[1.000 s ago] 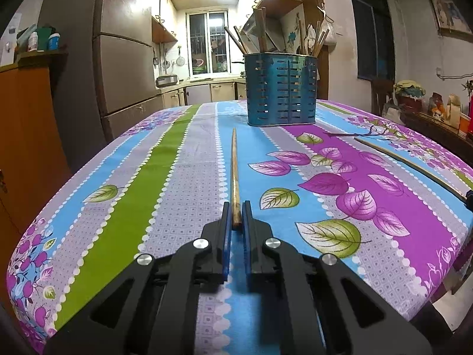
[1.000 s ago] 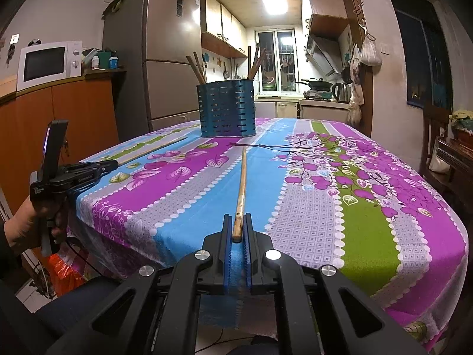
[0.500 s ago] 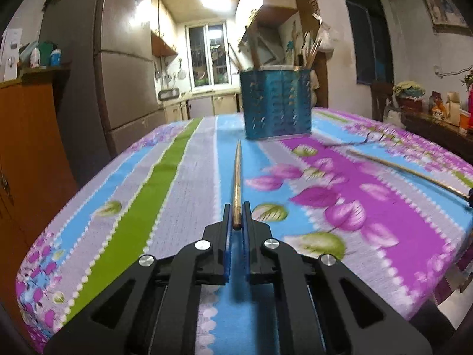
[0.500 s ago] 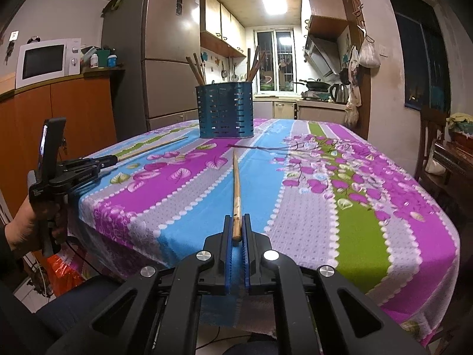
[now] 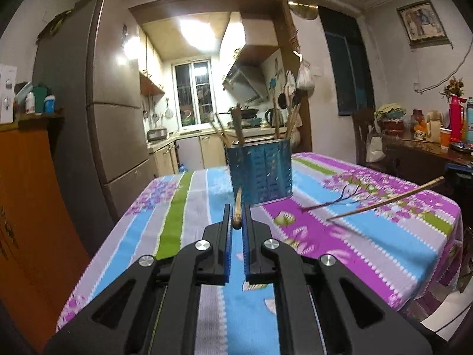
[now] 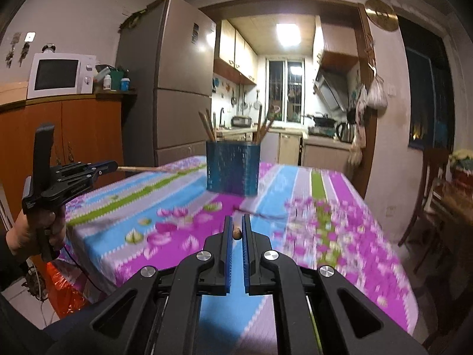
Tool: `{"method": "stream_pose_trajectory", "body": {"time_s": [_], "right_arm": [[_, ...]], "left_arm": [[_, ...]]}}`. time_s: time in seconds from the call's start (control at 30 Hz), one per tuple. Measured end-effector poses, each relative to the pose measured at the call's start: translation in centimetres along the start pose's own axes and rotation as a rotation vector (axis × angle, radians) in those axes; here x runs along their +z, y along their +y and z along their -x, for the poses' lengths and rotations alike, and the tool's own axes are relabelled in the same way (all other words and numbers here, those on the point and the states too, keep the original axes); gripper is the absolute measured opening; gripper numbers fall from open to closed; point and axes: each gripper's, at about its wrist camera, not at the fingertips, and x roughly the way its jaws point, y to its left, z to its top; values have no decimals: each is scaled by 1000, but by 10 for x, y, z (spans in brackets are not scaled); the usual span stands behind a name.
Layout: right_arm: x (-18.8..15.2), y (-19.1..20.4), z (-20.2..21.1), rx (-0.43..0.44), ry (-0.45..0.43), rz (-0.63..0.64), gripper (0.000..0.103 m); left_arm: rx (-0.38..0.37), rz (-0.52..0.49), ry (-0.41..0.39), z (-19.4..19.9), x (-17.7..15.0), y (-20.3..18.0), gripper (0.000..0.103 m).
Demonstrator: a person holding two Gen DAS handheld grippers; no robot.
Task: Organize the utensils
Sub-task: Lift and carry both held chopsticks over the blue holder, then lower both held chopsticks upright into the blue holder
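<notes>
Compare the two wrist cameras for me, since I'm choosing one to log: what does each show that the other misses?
Only the left wrist view: the right gripper's chopstick seen side-on above the tablecloth, and a framed picture. Only the right wrist view: a microwave and the hand holding the left gripper. Both: the blue utensil holder and a gripper shut on a chopstick.

A utensil holder (image 5: 260, 174) stands on the counter (image 5: 369, 236) toward its far end, with several utensils (image 5: 291, 118) upright in it. The left claw (image 5: 236, 222) grips one chopstick (image 5: 237, 207) above the counter, before the holder. The right claw (image 6: 236, 232) grips another chopstick (image 6: 236, 233), seen end-on. Behind the counter, a fridge (image 6: 177, 88) stands at the left, a cabinet (image 6: 74, 136) left of it, with a microwave (image 6: 59, 75) on top.
</notes>
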Motion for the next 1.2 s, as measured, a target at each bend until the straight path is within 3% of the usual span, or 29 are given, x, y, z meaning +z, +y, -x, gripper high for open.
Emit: {"method": "stream_pose_trajectory", "body": {"time_s": [0.47,0.73,1.2], "right_arm": [[72,-13,-26,41,-54,49,7],[114,-25,-57,79,-34,38,7],[184,-25,-96,110,28,40,7]], "left_arm": [[-58,-9,-75,-9,67,9,4],[-107,-37,-36,-31,109,10,4],[-181,-36,113,-61,182,12,5]]}}
